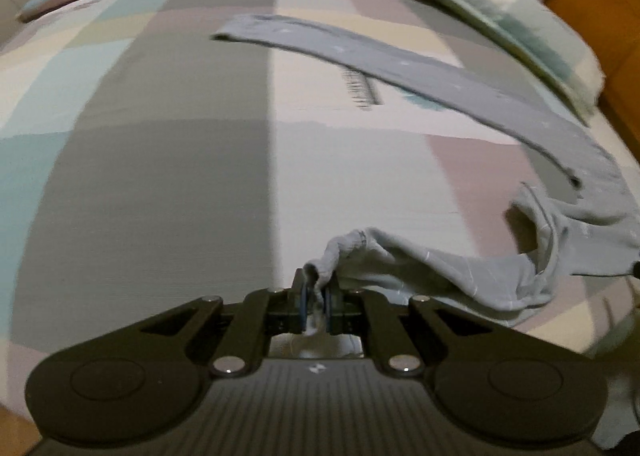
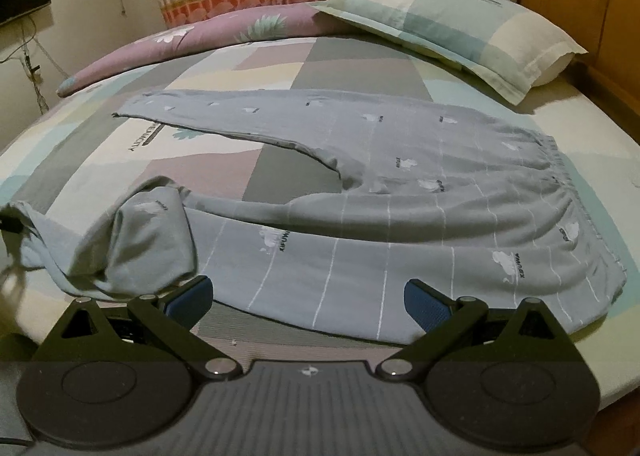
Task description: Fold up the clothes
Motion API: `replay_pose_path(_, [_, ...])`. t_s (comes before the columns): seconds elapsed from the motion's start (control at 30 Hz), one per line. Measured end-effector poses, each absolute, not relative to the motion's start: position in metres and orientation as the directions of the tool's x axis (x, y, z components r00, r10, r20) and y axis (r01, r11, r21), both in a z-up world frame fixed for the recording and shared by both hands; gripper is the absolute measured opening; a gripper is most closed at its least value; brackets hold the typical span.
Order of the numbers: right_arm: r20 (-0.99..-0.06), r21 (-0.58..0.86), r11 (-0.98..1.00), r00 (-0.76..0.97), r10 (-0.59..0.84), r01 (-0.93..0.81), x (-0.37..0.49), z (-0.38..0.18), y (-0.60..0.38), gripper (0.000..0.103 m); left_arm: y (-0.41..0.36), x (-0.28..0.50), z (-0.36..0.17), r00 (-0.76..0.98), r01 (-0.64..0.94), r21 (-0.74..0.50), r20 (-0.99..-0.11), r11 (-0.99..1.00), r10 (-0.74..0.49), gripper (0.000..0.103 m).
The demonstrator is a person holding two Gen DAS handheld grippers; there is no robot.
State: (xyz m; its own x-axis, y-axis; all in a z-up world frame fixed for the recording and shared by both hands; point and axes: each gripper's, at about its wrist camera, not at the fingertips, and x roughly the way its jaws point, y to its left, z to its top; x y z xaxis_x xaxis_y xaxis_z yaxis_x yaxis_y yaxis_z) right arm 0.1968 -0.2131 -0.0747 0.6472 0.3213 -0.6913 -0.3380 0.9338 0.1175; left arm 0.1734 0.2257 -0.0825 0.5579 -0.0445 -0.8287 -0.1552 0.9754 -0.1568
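Grey trousers [image 2: 400,192] lie spread on the bed [image 2: 280,56], 1 leg's cuff pinched between the left gripper [image 1: 316,292]; the right gripper [image 2: 308,296] hovers at their near edge, fingers apart.

A bed [image 2: 72,144] with a patchwork-print sheet in grey, mint, cream and mauve fills both views. On it, centre frame, lie grey pyjama trousers [image 2: 400,192]; a checked pillow [image 2: 452,20] sits upper right, a mauve floral quilt [image 2: 192,40] upper left.
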Motion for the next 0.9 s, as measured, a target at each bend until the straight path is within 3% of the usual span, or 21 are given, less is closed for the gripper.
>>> replay_pose_path(0.33, [-0.697,0.096,0.932,0.645,0.313,-0.349,0.196,-0.071,-0.204,0.103,0.293,0.177,-0.079,0.500,-0.314,-0.065,-0.860,0.947,0.107,0.006])
replay_pose_path(0.7, [-0.709,0.075,0.936,0.642,0.293,-0.345,0.199,-0.070,-0.197,0.103,0.337,0.211,-0.087,0.475,-0.422,-0.061,-0.865,0.905,0.163,0.008])
replay_pose_path(0.9, [-0.713,0.064,0.934,0.639,0.290,-0.352,0.197,-0.071,-0.193,0.103,0.356,0.210,-0.084,0.489,-0.500,-0.094,-0.851,0.861,0.191,0.023])
